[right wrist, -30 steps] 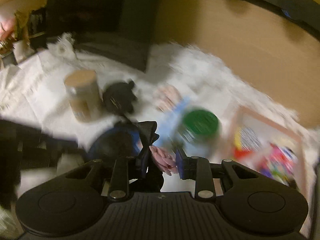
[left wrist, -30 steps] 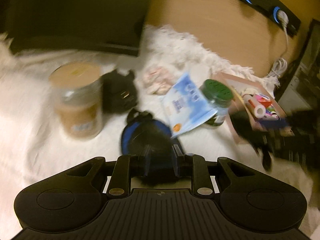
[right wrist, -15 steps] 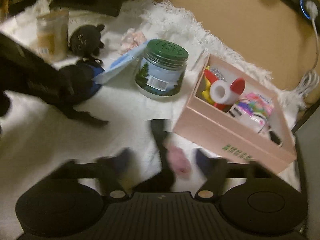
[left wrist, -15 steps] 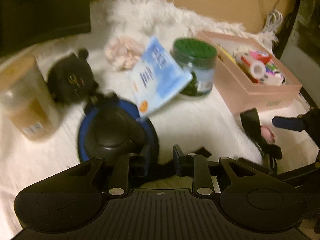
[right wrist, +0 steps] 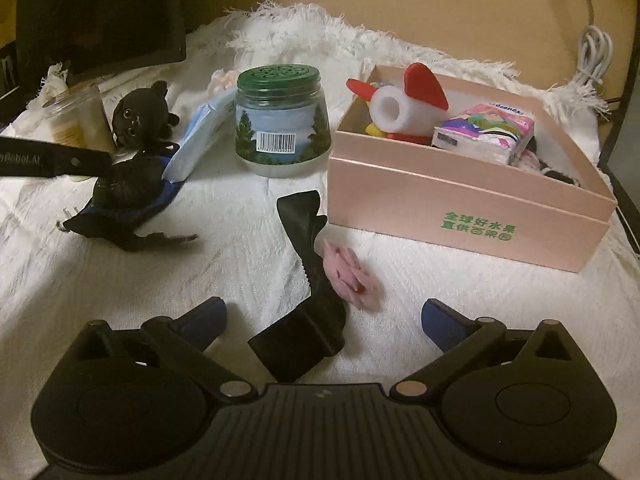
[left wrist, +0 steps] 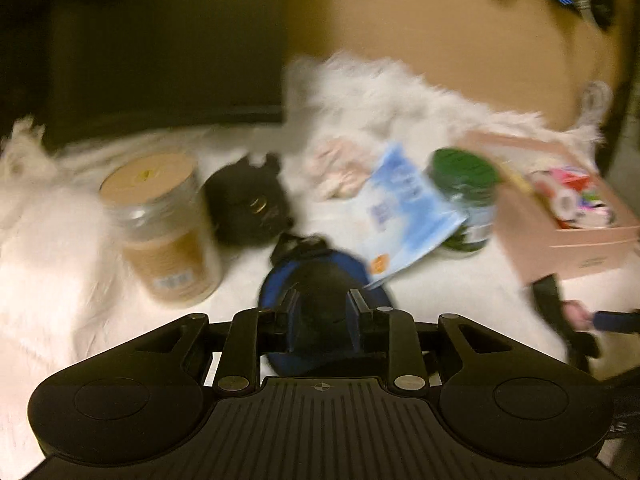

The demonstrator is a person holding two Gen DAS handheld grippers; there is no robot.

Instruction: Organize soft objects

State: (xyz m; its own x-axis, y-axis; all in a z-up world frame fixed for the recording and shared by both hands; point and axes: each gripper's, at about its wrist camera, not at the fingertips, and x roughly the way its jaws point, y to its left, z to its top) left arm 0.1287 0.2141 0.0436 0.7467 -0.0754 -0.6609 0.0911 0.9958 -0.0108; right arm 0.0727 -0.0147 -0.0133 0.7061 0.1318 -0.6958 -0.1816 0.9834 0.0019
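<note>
My left gripper (left wrist: 323, 305) is shut on a black and blue padded soft object (left wrist: 320, 276); in the right wrist view that object (right wrist: 128, 196) hangs lifted off the white cloth by the left finger (right wrist: 52, 159). My right gripper (right wrist: 324, 314) is open wide. A black ribbon with a pink flower (right wrist: 348, 272) lies on the cloth between its fingers. A pink box (right wrist: 472, 196) holding a red and white toy (right wrist: 404, 100) and a tissue pack (right wrist: 488, 132) stands right of it. A black plush (right wrist: 140, 116) sits at the back left.
A green-lidded jar (right wrist: 282, 120) stands mid-cloth with a blue packet (right wrist: 200, 136) leaning beside it. A tan-lidded jar (left wrist: 164, 220) stands left. A pale pink scrunchie (left wrist: 340, 168) lies behind. A dark monitor (right wrist: 100, 12) and a fluffy white rug (right wrist: 320, 36) are at the back.
My right gripper opened and let go of the ribbon with the pink flower, which now lies on the cloth. My left gripper stays shut on the padded object and swung back left.
</note>
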